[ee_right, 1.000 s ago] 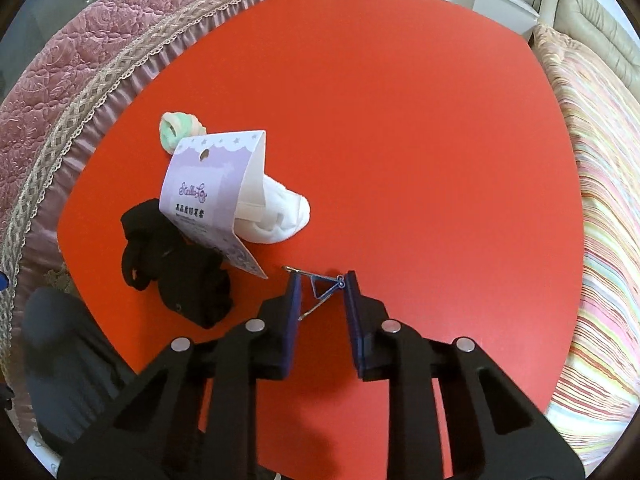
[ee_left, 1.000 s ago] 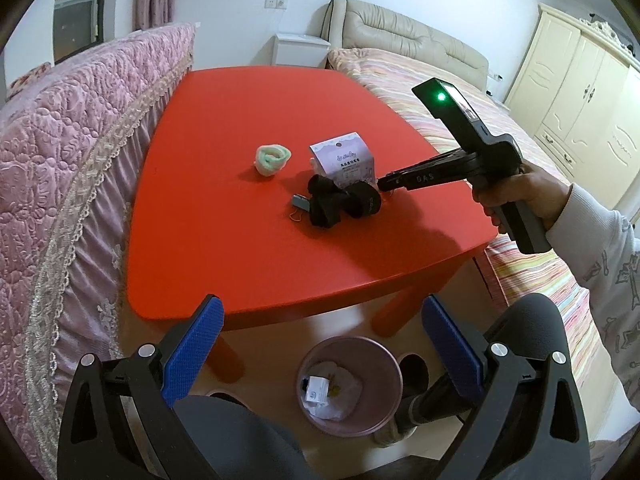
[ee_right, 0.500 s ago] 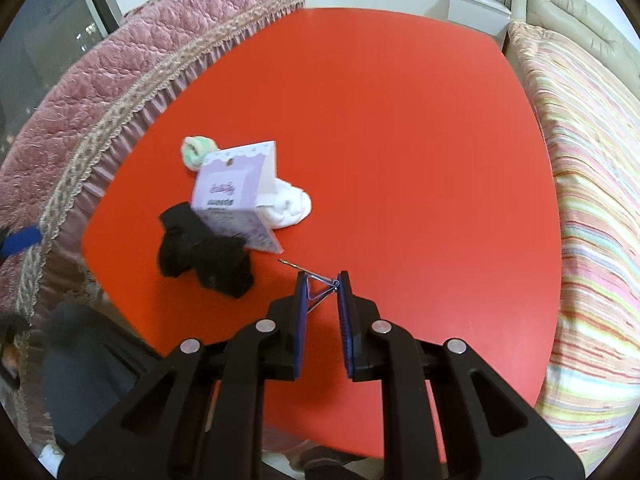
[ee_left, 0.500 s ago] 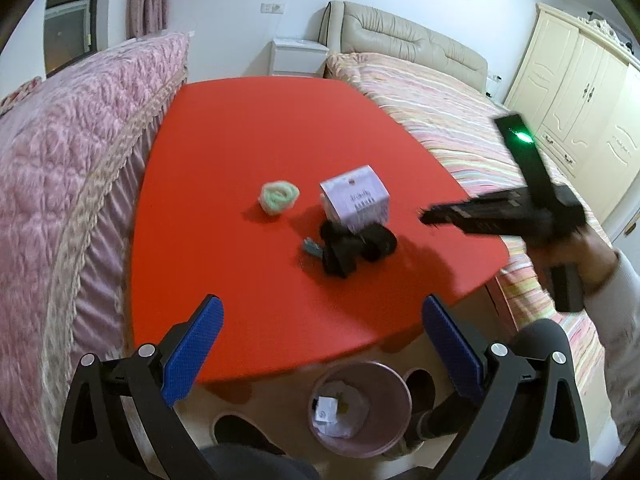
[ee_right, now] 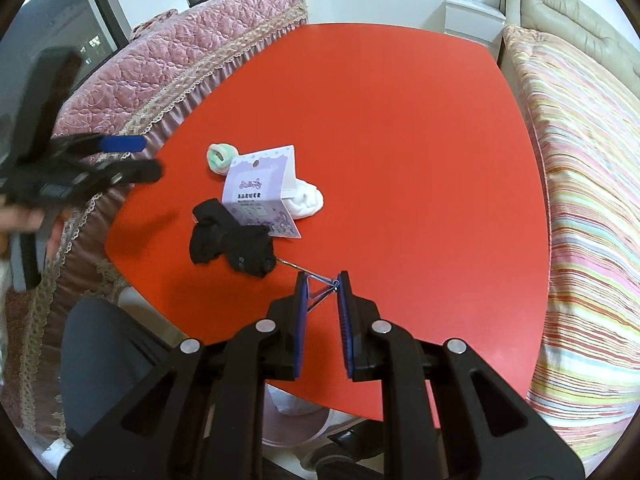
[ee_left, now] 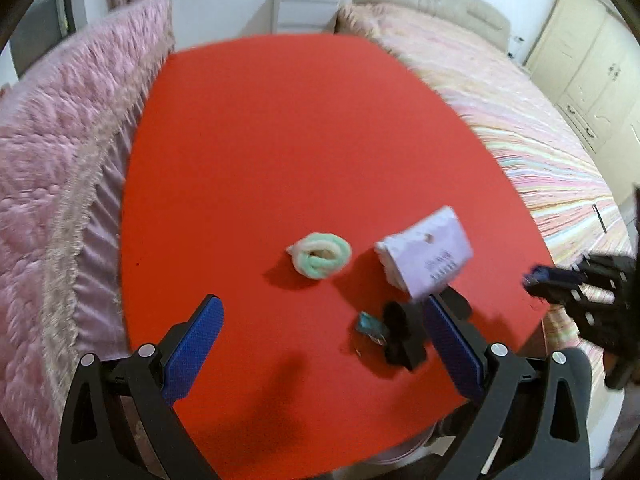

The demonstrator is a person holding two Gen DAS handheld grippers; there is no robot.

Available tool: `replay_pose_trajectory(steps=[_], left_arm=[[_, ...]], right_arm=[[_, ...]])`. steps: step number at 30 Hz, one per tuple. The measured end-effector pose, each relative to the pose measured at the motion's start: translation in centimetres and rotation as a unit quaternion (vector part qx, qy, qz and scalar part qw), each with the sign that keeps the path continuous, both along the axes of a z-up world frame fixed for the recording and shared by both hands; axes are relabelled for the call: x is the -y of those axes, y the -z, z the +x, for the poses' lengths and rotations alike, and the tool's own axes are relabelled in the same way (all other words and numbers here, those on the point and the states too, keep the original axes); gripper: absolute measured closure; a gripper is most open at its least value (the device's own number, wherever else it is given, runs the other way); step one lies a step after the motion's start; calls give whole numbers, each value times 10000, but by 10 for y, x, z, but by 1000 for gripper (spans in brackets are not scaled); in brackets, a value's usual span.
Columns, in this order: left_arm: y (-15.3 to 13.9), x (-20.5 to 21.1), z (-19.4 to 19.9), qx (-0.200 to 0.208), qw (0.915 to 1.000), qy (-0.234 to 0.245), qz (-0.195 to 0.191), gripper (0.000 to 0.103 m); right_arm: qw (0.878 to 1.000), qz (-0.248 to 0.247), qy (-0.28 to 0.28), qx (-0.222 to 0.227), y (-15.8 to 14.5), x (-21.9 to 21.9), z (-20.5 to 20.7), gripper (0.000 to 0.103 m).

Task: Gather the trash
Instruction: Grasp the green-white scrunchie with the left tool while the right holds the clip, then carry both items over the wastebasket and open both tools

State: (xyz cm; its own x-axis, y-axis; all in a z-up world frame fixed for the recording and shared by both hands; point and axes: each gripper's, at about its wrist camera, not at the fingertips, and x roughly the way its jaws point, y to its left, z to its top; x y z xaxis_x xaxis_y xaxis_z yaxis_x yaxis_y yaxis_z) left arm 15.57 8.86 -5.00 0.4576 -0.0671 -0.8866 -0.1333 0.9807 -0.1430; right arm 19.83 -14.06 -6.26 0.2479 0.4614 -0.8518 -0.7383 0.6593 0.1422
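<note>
On the red table (ee_left: 260, 140) lie a green-white hair tie (ee_left: 320, 255), a purple card pack with a white sock (ee_left: 426, 254), a black sock (ee_left: 402, 338) and a small blue clip (ee_left: 370, 325). My left gripper (ee_left: 324, 344) is open above the table's near part, with the black sock just inside its right finger. My right gripper (ee_right: 323, 292) is shut on a metal binder clip (ee_right: 320, 286) and holds it above the table, right of the black sock (ee_right: 232, 238), the card pack (ee_right: 262, 196) and the hair tie (ee_right: 220, 156).
A pink quilted sofa back (ee_left: 52, 168) runs along the table's left side. A striped bed (ee_left: 532, 136) lies on the right, with a cream wardrobe (ee_left: 596, 60) behind. A bin's rim (ee_right: 296, 428) shows below the table's near edge.
My left gripper has moved forward over the table toward the items. My right gripper has closed on the binder clip and lifted and drawn it back from the pile.
</note>
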Motion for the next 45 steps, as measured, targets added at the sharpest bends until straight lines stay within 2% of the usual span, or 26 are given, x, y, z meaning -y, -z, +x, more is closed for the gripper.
replay_pose_trajectory(steps=[9, 14, 16, 17, 18, 22, 30, 36, 45], left_arm=[[34, -12, 44, -518, 9984, -194, -108, 8], [49, -15, 53, -600, 9977, -218, -236, 34], [52, -13, 52, -588, 9977, -229, -254, 58], [54, -13, 52, -578, 9978, -217, -245, 62], [53, -11, 50, -521, 9983, -175, -204, 71], [46, -12, 46, -264, 9996, -96, -15, 73], [13, 9, 5, 274, 9982, 50, 540, 73], [-13, 36, -49, 765, 9947, 225, 646, 73], [-22, 87, -124, 1251, 9891, 450, 639, 73]], right_arm=[[9999, -26, 121, -12, 2, 10, 2, 89], [9998, -33, 175, -38, 5, 13, 4, 89], [9998, -30, 185, -44, 6, 14, 5, 89], [9998, -25, 187, -43, 7, 14, 5, 89], [9998, -18, 186, -45, 7, 14, 5, 89], [9998, 31, 190, -29, 7, 13, 4, 89], [9996, 216, 163, 29, 0, 13, -8, 89], [9989, 383, 120, 242, -17, 19, -32, 89], [9979, 487, -21, 433, -21, 37, -84, 89]])
